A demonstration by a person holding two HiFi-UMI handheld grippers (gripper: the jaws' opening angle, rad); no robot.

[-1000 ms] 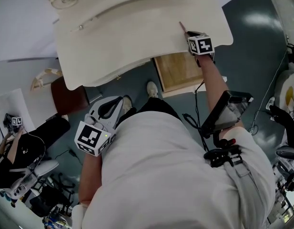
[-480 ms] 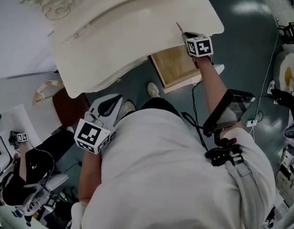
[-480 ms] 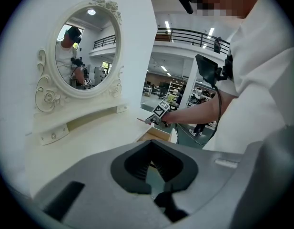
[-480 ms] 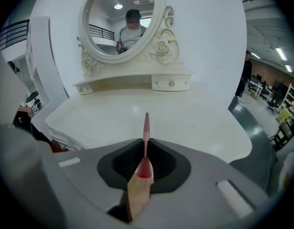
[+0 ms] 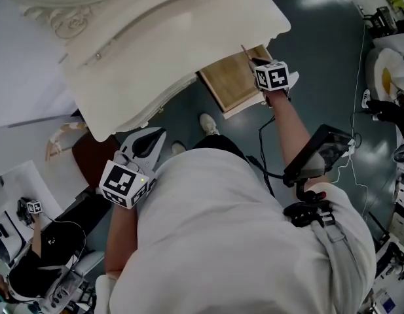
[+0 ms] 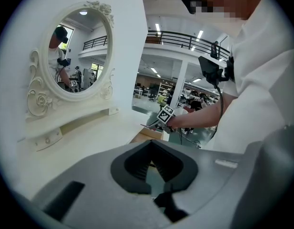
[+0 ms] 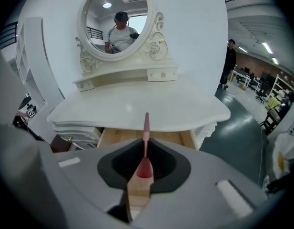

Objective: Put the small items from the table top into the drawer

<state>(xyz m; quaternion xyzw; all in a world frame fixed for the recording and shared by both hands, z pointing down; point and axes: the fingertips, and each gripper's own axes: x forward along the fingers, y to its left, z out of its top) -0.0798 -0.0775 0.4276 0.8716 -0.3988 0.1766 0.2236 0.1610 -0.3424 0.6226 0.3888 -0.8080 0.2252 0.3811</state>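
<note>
Left hand-held gripper (image 5: pixel 156 136): jaws together, nothing in them, down by my hip and well clear of the desk (image 5: pixel 156 38), so it's no help if something drops.

Right hand-held gripper (image 5: pixel 255 62): jaws part closed and pinching the pencil (image 7: pixel 146 128) near its back end. The long thin shaft sticks out ahead toward the desk edge, and it's held over the open drawer (image 5: pixel 231 87) at the desk's right front.

Risks:
- The grip is thin and far back, so the pencil could pivot or slide out if I tilt or jolt it.
- The tip sits close to the desk lip. Lowering from here could knock it against the edge and lever it loose.
- If I let go too near the drawer front, it may hit the rim, roll off and land on the floor.

Counts:
- hand-held grippers: 2
- desk: 1
- mirror (image 7: pixel 119 18): 1
- open drawer: 1
- pencil: 1
- other small items on the desk top: none visible
</note>
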